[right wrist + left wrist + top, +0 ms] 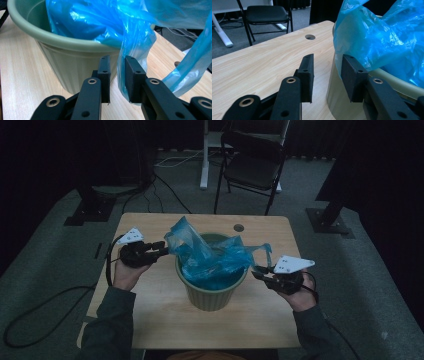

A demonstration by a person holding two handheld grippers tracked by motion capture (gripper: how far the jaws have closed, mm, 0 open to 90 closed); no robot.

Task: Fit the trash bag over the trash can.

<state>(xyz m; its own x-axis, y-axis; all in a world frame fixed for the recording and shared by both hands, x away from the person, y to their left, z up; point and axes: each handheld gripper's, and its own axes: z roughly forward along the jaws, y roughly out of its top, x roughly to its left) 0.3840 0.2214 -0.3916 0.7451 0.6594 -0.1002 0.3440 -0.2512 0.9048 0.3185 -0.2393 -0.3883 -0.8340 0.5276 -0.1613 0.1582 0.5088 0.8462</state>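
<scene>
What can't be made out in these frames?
- Inside of the green ribbed plastic bin: hidden by the crumpled blue plastic bag in all views.
- Left gripper: bag hangs against one jaw; gripper view can't settle if it is pinched.
- Right gripper: bag strip lies between open jaws; its lower end is hidden behind one jaw.

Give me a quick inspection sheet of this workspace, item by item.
Surface: wooden table, round hole at its far edge.
Job's things: green bin, blue plastic bag bunched inside, edges spilling out.
Clutter: nothing seen.
Grippers: left tool open beside the bin's rim; right tool open, a bag flap hanging between its jaws.
Cables: black cable trailing across the floor.
Surroundings: black chair, grey carpet, dark curtains.
</scene>
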